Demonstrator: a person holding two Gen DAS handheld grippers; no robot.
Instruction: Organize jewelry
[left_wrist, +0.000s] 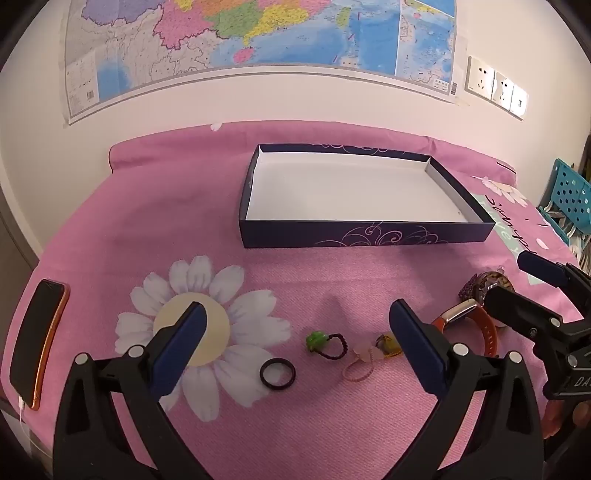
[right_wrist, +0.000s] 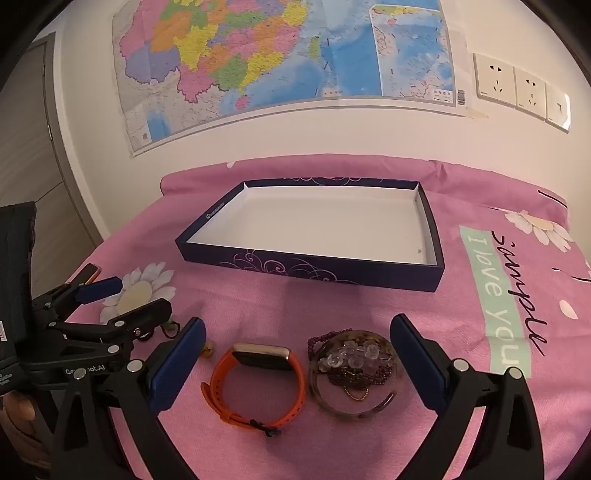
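Clearly nothing is sorted yet: the box (left_wrist: 255, 192) sits empty on the pink-covered worktop (left_wrist: 177, 206). Left tongs (left_wrist: 299, 338) stand wide apart above the rings (left_wrist: 277, 373); right tongs (right_wrist: 297, 349) gape, holding nothing, over the orange watch (right_wrist: 258, 384) and bangle (right_wrist: 354, 373). Next, I judge, one must lower and pinch a single piece.

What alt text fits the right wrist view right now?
The open right gripper hovers over an orange-strapped watch and a bangle filled with beads on a pink cloth; an empty navy box sits behind.
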